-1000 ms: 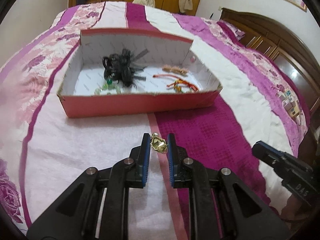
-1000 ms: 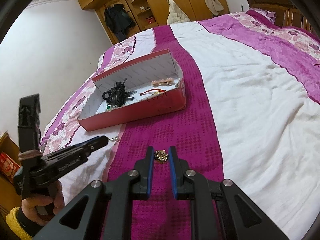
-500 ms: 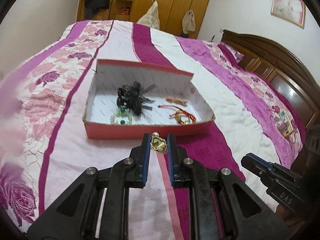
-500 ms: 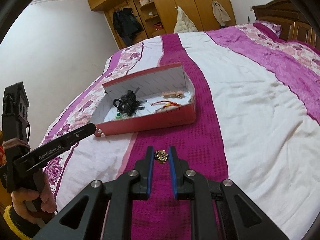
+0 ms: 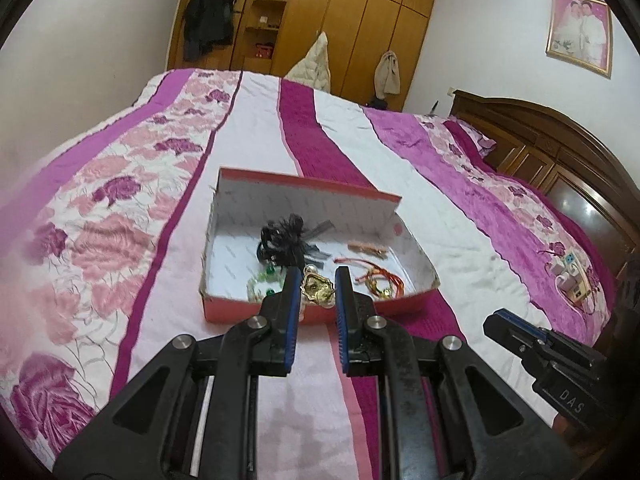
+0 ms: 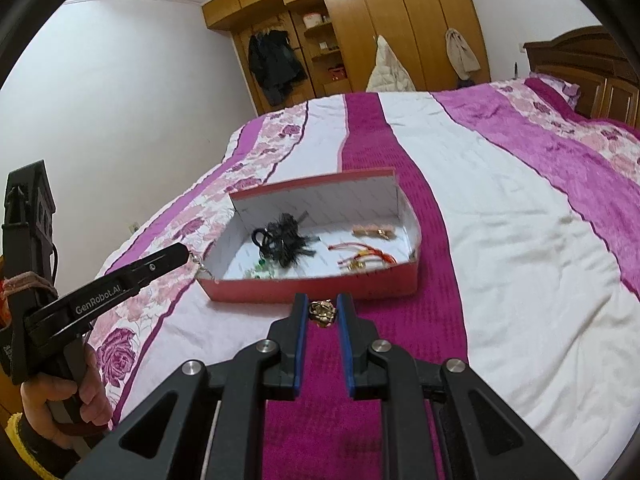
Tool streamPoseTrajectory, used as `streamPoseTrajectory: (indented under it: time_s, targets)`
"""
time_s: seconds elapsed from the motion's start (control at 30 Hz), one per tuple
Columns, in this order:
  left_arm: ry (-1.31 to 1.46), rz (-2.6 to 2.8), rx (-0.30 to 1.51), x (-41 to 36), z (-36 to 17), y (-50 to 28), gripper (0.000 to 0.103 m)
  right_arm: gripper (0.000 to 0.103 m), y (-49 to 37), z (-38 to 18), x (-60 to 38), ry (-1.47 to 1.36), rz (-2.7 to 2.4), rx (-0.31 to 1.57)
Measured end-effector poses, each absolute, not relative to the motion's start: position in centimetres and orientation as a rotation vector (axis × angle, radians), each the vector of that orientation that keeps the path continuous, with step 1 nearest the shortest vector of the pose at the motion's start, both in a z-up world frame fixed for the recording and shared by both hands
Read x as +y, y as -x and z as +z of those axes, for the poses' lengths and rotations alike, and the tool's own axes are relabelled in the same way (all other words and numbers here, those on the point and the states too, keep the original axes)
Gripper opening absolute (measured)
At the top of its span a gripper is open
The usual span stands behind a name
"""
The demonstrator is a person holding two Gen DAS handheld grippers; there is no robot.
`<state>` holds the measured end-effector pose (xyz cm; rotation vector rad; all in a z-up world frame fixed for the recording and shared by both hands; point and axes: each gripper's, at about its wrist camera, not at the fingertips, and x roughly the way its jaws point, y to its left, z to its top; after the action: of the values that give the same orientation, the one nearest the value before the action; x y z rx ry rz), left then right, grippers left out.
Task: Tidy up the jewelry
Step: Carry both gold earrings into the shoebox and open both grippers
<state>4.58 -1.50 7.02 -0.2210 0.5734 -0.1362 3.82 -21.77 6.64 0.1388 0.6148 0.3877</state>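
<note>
A red shoebox lid [image 5: 320, 314] with a white inside lies on the bed; it also shows in the right wrist view [image 6: 316, 290]. In it are a black hair tie [image 5: 286, 238], red cords [image 5: 376, 278], a pink clip [image 5: 366, 248] and green beads [image 5: 266, 276]. My left gripper [image 5: 318, 286] is shut on a gold pearl brooch [image 5: 316, 287], held above the box's near edge. My right gripper [image 6: 322, 312] is shut on a small gold piece [image 6: 322, 313], above the magenta stripe just in front of the box.
The bed has a pink, white and magenta striped cover [image 5: 120, 216]. A dark wooden headboard [image 5: 560, 152] stands at the right. Wardrobes [image 5: 340, 20] line the far wall. A small toy-like item [image 5: 570, 280] lies on the bed at the right.
Both grippers have risen and moved toward the box, each still holding its gold piece. The left gripper's brooch now sits over the box's near edge.
</note>
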Motion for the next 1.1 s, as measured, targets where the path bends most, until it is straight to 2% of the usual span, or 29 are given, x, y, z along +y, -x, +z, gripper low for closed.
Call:
streamPoseTrajectory:
  time_s: [0.5, 0.77, 1.1]
  targets:
    - [0.209, -0.108, 0.520, -0.5, 7.3, -8.1, 0.009, 0.016, -8.6, 8.3, -19.9, -0.092, 0.393, 0.513]
    - [0.217, -0.089, 0.535, 0.0, 5.4, -11.6, 0.009, 0.016, -12.2, 6.7, -18.9, -0.051, 0.370, 0.512]
    - [0.220, -0.076, 0.647, -0.3, 1.2, -15.4, 0.009, 0.016, -17.2, 2.5, -18.6, -0.037, 0.346, 0.611]
